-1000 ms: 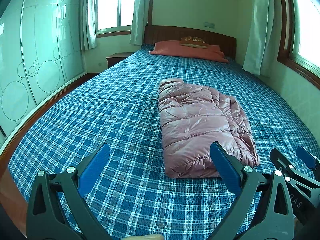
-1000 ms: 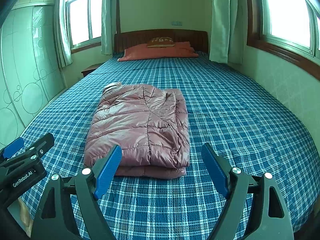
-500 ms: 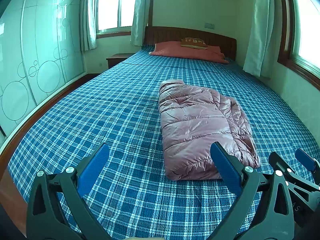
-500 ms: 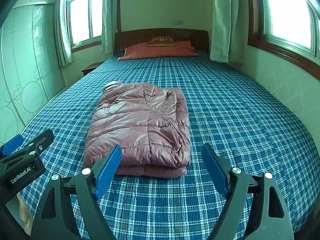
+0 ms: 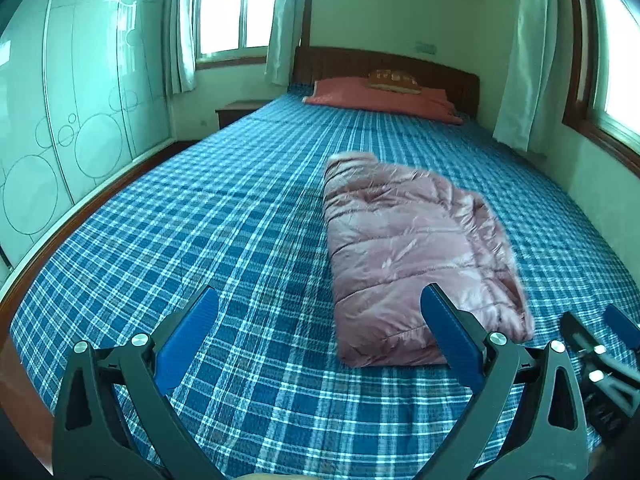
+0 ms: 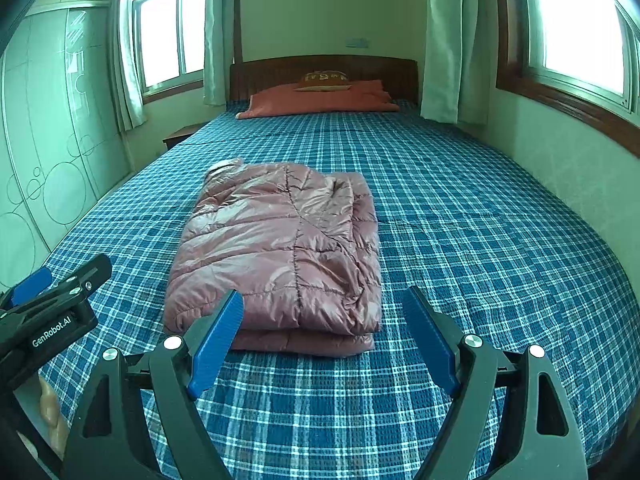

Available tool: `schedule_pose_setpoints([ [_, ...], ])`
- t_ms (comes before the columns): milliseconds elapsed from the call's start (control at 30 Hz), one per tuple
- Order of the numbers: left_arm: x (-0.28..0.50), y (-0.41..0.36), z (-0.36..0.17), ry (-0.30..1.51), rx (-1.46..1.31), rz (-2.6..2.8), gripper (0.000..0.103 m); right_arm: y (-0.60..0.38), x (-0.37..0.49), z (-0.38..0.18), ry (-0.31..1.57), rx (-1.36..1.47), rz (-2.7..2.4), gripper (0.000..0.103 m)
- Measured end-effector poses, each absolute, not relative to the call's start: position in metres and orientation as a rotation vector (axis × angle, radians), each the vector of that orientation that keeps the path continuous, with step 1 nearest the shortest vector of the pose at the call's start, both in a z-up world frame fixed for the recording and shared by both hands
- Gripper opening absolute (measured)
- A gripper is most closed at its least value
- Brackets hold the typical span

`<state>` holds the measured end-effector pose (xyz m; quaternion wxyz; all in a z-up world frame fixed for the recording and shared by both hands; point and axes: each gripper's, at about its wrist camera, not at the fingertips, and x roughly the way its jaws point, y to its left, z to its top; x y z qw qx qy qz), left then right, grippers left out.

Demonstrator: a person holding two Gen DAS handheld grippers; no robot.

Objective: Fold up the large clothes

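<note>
A pink puffer jacket (image 5: 412, 248) lies folded into a neat rectangle on the blue plaid bed (image 5: 224, 216); it also shows in the right wrist view (image 6: 280, 248). My left gripper (image 5: 320, 324) is open and empty, held above the bed's near end, left of the jacket. My right gripper (image 6: 322, 328) is open and empty, just short of the jacket's near edge. Each gripper shows at the edge of the other's view: the right one (image 5: 600, 344) and the left one (image 6: 52, 292).
An orange pillow (image 6: 320, 100) with a small cushion lies at the wooden headboard (image 6: 324, 66). A glass-front wardrobe (image 5: 60, 128) and a nightstand (image 5: 236, 111) stand left of the bed. Curtained windows and a wall (image 6: 560, 168) are on the right.
Both grippers have drawn back and risen slightly from the jacket, so it looks a little farther away. The jacket has not moved. Both stay open.
</note>
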<state>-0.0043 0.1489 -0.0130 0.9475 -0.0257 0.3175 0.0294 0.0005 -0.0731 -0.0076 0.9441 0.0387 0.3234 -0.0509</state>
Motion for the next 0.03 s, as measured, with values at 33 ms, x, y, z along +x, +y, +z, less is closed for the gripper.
schedule_pose_setpoints([
  [33, -0.0013, 0.1528, -0.0179, 0.652, -0.051, 0.069, 0.101, -0.0799, 0.0022, -0.0118, 0.664, 0.084, -0.113, 0.081],
])
